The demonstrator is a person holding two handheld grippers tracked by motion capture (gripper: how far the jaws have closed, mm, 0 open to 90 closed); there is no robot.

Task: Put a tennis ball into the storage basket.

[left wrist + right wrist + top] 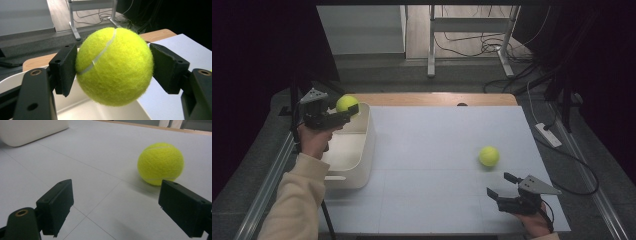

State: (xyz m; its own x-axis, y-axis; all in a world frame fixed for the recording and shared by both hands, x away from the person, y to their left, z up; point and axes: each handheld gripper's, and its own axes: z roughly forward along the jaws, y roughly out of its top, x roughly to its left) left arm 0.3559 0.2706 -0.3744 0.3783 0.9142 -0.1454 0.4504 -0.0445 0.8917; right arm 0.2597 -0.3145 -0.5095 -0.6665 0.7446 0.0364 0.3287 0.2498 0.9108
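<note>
Yellow tennis ball (pixel 114 66) pinched in left gripper (pixel 341 114), held over white bin (pixel 362 165) at its far rim. Drop step: spread the jaws next. Right gripper (pixel 122 207) spread wide, empty, near second ball (pixel 160 163) on table (pixel 427 145).

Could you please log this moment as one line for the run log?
left gripper: shut on held tennis ball, over white bin | right gripper: open, empty | second tennis ball: on table
</note>
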